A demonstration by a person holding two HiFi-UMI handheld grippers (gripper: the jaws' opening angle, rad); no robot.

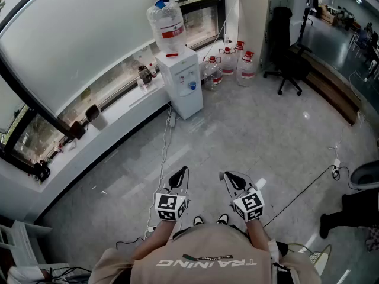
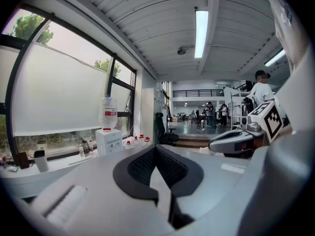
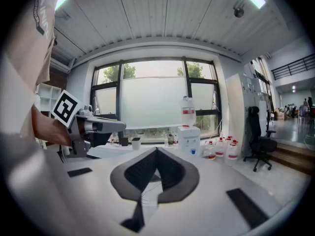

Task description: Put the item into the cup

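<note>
Where the cup and the item lie cannot be told; the left gripper (image 1: 183,170) and right gripper (image 1: 224,175), black jaws closed together on nothing, hang side by side over the grey marbled floor (image 1: 266,135), well apart from the white water dispenser (image 1: 182,81).

We wear a beige short-sleeved T-shirt (image 1: 204,259) with white lettering and a thin dark stripe mark across it, and dark shoes (image 1: 223,219) with pale toes. The left gripper (image 1: 181,174) and right gripper (image 1: 228,176) look alike: light grey shells and black ribbed pads (image 2: 147,165), each with a white cube (image 1: 170,206) bearing black square markers.
</note>
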